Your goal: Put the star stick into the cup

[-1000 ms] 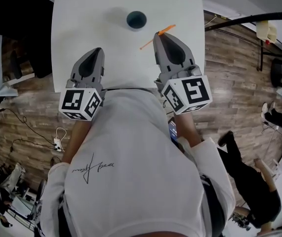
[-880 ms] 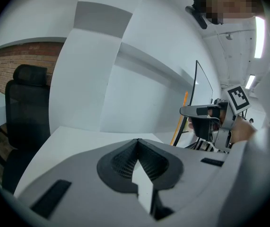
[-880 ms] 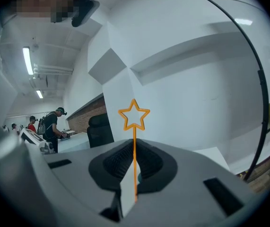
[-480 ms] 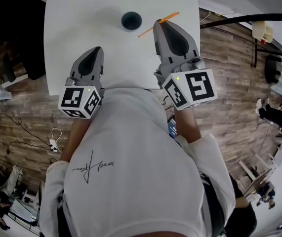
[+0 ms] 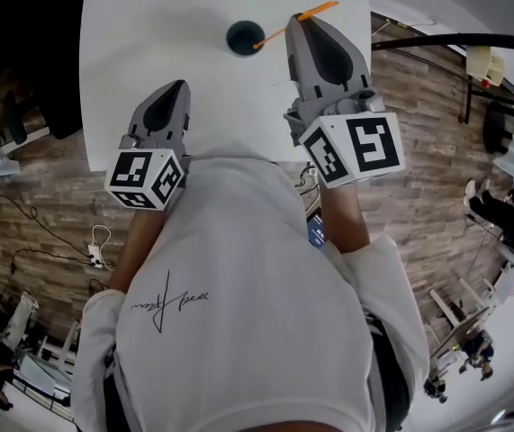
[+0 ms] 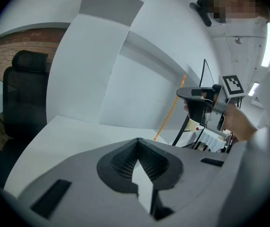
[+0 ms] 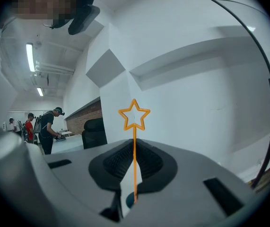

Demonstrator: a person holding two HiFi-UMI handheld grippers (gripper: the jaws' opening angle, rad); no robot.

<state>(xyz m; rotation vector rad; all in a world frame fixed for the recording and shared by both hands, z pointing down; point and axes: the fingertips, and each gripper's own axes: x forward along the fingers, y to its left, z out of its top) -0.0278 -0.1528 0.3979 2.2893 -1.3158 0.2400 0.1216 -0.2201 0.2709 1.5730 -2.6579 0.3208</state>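
A dark blue cup (image 5: 243, 36) stands on the white table (image 5: 148, 25) near its far edge. My right gripper (image 5: 299, 22) is shut on the orange star stick (image 5: 315, 12), which slants with its lower end over the cup's mouth. In the right gripper view the star stick (image 7: 134, 126) rises upright from between the shut jaws of the right gripper (image 7: 135, 157), and a bit of the cup (image 7: 129, 201) shows below. My left gripper (image 5: 175, 90) hovers by the table's near edge, shut and empty. The left gripper view shows the left gripper (image 6: 138, 143) and, beyond it, the star stick (image 6: 170, 111).
A black office chair (image 6: 23, 103) stands left of the table. A black curved stand (image 5: 446, 37) and a beige box (image 5: 482, 59) are to the right over the wood-pattern floor. People (image 7: 47, 129) stand far off in the background.
My right gripper has carried the star stick farther from me and up, so its lower end has gone from the table right of the cup to the cup's mouth. The left gripper has hardly moved.
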